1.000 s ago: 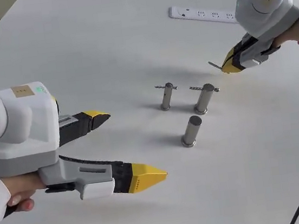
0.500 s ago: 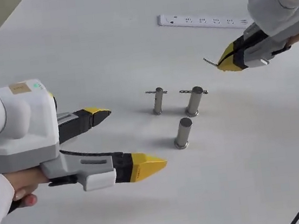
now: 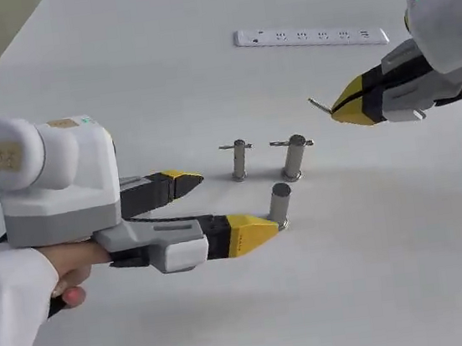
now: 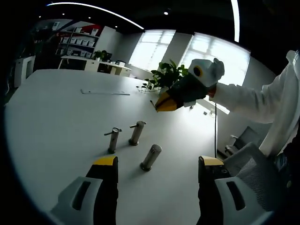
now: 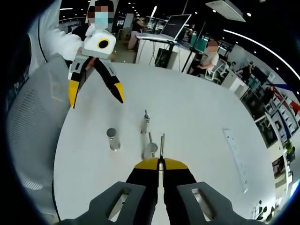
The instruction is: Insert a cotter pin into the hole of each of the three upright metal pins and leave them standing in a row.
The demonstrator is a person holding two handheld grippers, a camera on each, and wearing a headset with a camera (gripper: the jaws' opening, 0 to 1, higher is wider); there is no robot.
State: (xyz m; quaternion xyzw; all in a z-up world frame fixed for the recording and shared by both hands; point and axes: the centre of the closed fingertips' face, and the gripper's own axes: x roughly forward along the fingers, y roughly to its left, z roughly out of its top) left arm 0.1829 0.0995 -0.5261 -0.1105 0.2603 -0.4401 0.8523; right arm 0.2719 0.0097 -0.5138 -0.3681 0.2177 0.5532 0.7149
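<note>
The right hand-held gripper point(image 3: 335, 112) pinches a thin silvery cotter pin point(image 3: 318, 106), its long axis continuing the jaws' line, tip aimed toward the upright grey metal pins point(image 3: 294, 158) on the white desk point(image 3: 161, 80). The left hand-held gripper point(image 3: 233, 200) gapes wide beside the bare cylindrical pin point(image 3: 280, 205).

You find no text you can read here. The tan sticker point(image 3: 1, 156) on the round cap of your left gripper point(image 3: 234, 199) carries faint, blurred marks; the second sticker point(image 3: 63, 123) on top is too small to tell.

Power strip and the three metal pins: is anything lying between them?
Nothing, just bare white table between the power strip and the metal pins, in the head view.
</note>
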